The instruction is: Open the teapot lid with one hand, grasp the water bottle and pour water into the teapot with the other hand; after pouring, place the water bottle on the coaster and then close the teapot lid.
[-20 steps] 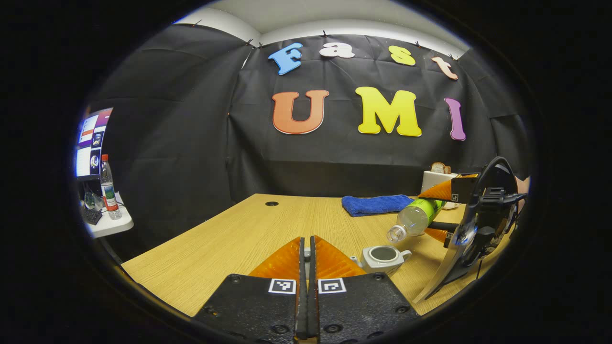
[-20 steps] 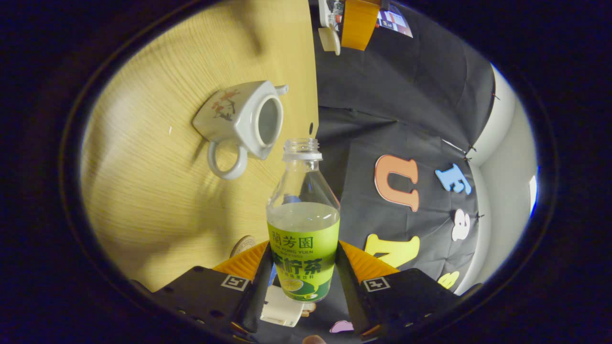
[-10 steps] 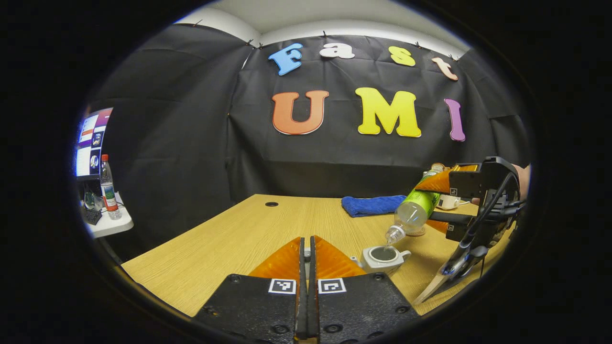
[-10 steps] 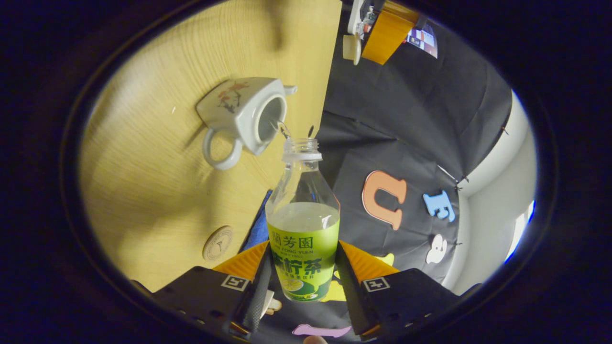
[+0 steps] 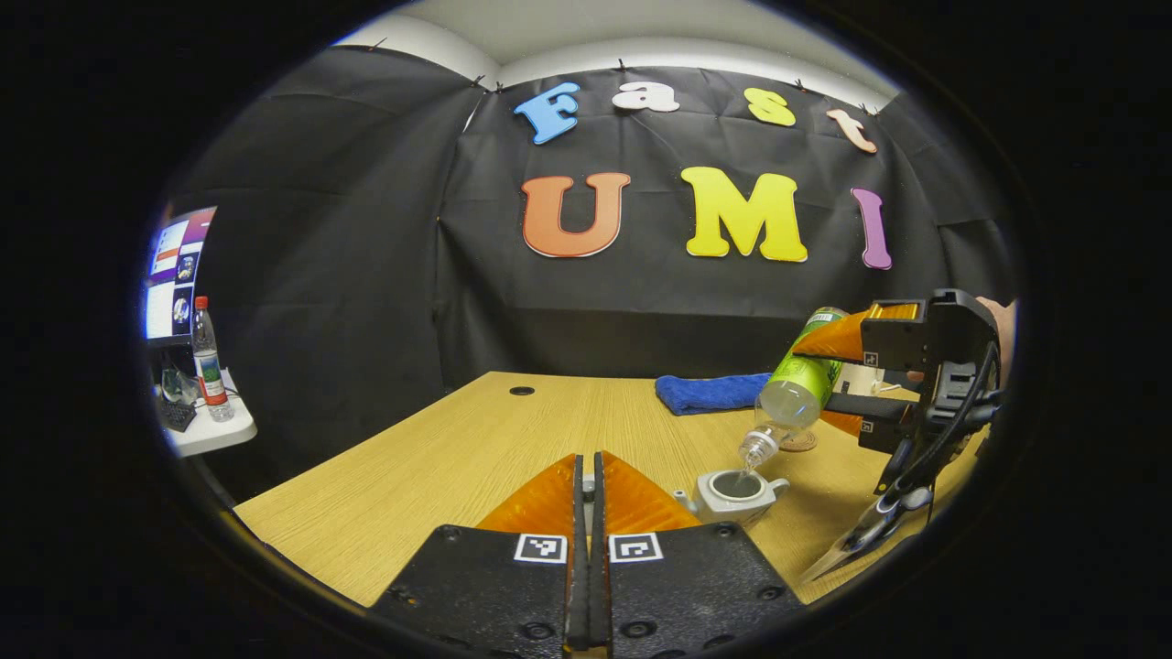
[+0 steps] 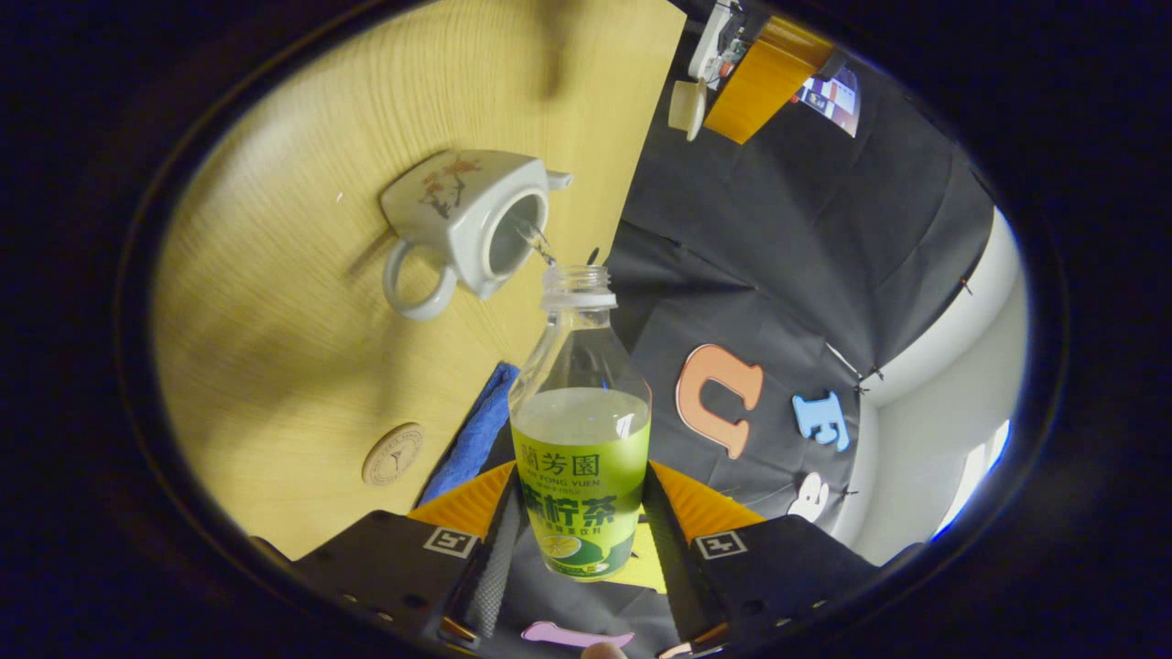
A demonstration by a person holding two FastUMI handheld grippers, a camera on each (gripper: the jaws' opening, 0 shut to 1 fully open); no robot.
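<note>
Right gripper view: my right gripper (image 6: 579, 522) pinches the water bottle (image 6: 580, 439) at its green label, one finger on each side, neck tipped down toward the teapot (image 6: 467, 215). I judge the step in hand to be the pour. To do it well I hold the bottle mouth directly above the round opening, tilt gradually, and keep the thin stream inside the rim; a steeper tilt risks a surge over the table (image 6: 302, 302). The teapot is white and squarish, with a ring handle, a short spout and a painted motif on its side; it stands lidless on the table. The coaster (image 6: 393, 454), a round disc, lies apart from it, beside the blue towel (image 6: 472, 439). My left gripper (image 5: 591, 513) has fingers pressed together; in the right gripper view it grips the lid (image 6: 687, 103), clear of the pot
</note>
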